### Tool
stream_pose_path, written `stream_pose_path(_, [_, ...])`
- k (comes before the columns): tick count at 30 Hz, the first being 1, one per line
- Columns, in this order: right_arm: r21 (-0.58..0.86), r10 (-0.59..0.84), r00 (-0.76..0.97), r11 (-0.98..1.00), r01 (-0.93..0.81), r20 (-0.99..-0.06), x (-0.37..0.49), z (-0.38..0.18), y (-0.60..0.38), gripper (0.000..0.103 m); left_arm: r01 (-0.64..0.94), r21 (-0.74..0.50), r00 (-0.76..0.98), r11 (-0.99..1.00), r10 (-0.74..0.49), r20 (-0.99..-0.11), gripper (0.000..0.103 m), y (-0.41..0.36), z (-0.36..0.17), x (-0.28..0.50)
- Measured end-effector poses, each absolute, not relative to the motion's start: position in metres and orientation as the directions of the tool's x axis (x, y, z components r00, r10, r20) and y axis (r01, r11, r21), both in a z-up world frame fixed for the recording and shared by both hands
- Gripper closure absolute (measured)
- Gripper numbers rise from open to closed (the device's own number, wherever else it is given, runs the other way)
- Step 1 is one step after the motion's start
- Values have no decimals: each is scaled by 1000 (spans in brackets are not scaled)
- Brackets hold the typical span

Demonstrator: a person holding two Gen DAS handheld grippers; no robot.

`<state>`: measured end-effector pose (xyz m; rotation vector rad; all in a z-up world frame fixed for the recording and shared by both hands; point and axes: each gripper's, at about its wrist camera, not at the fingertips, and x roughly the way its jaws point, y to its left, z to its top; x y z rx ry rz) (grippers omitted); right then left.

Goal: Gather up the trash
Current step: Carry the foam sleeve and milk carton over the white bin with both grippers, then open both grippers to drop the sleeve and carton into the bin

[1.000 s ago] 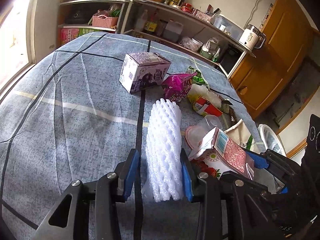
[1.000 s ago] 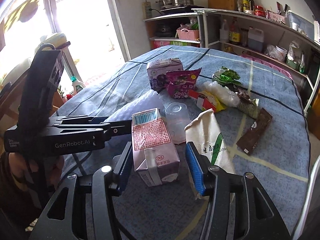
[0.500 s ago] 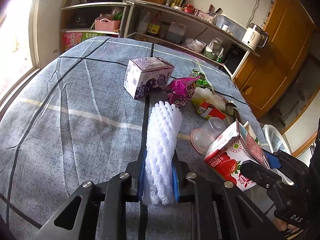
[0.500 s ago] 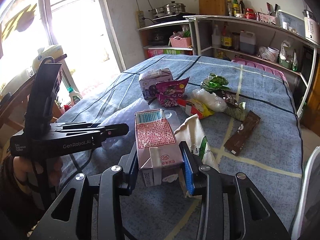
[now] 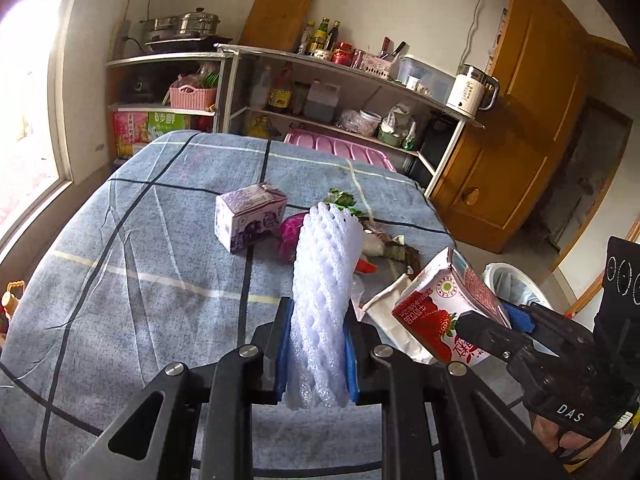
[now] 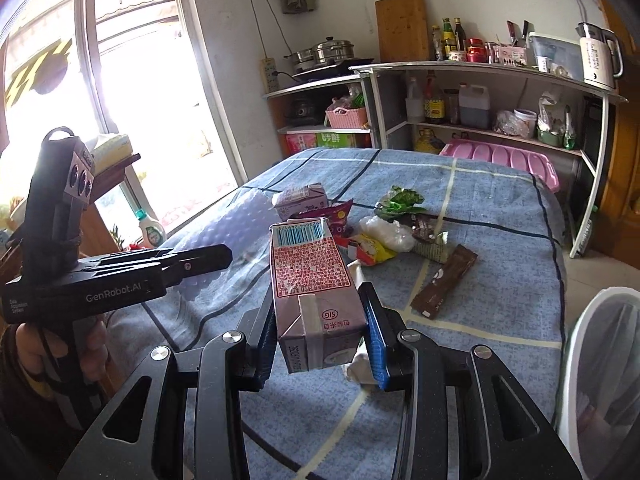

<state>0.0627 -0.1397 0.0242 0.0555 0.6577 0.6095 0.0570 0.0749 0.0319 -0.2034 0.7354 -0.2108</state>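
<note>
Blue tabletop (image 5: 120, 280) holds trash. Left gripper (image 5: 316, 356) jaws squeeze a foam net (image 5: 324, 280); right gripper (image 6: 320, 344) jaws grip a carton (image 6: 312, 280). Bin (image 6: 600, 360) at 4 o'clock.

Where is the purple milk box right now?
The purple milk box sits on the blue tablecloth, left of the pink snack bag in the left wrist view. In the right wrist view it shows beyond the strawberry carton.

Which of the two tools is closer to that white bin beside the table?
The right tool, gripping the strawberry milk carton, is nearer; the white bin sits just off its right side. The left tool, clamped on the white foam net, is farther away.
</note>
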Motion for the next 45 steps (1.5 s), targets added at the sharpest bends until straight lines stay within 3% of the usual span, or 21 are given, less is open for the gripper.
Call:
stream_pose_path(14, [234,407,756,913,-333,-512,40,48,-233,64,324,-235,702,916,-399,-590,81,-17,65,55])
stream_pose_path(29, [219,168,809,974,-50,-564,28,31,-342,64,532,-316,515,786,-596,-616,81,-146,40,77])
stream_pose_path(45, [137,-17,718,978,156,-696,40,-21,-419,64,596,-276,381,754,-567,-730,81,-258,-13,97])
